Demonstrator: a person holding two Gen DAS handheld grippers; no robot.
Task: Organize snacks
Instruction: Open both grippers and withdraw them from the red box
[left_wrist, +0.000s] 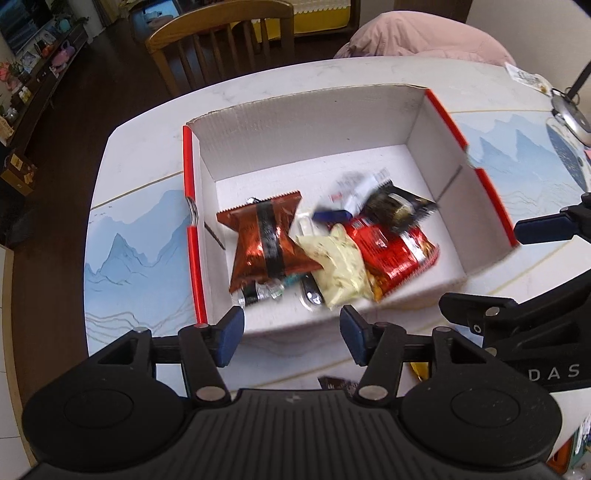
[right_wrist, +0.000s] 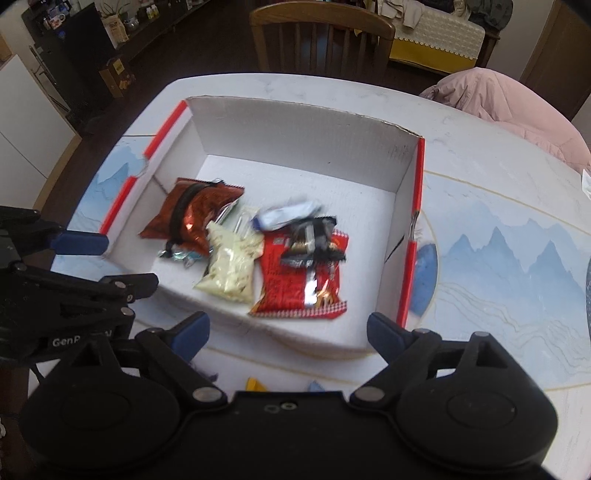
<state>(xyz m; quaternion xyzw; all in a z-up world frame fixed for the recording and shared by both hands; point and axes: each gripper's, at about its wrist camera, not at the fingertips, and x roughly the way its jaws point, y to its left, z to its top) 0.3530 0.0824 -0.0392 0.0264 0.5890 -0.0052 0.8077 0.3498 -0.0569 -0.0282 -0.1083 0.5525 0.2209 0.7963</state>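
A white cardboard box (left_wrist: 306, 125) (right_wrist: 295, 125) with red edges sits on the table. Inside lie a copper-brown foil packet (left_wrist: 264, 240) (right_wrist: 190, 218), a pale yellow packet (left_wrist: 338, 264) (right_wrist: 231, 266), a red packet (left_wrist: 395, 256) (right_wrist: 291, 291), a blurred dark wrapper (left_wrist: 399, 208) (right_wrist: 314, 240) on top of the red one, and a blurred white-and-blue wrapper (left_wrist: 352, 195) (right_wrist: 288, 214). My left gripper (left_wrist: 291, 334) hangs open above the box's near wall with nothing between its fingers. My right gripper (right_wrist: 288, 332) is open wide over the same near wall, empty too.
The table (left_wrist: 140, 221) (right_wrist: 498, 258) has a blue mountain print and a white marble top. A wooden chair (left_wrist: 221, 40) (right_wrist: 321, 37) stands beyond it, a pink garment (left_wrist: 424, 35) (right_wrist: 509, 99) at the far right. Small wrappers (right_wrist: 255, 384) lie by the near edge.
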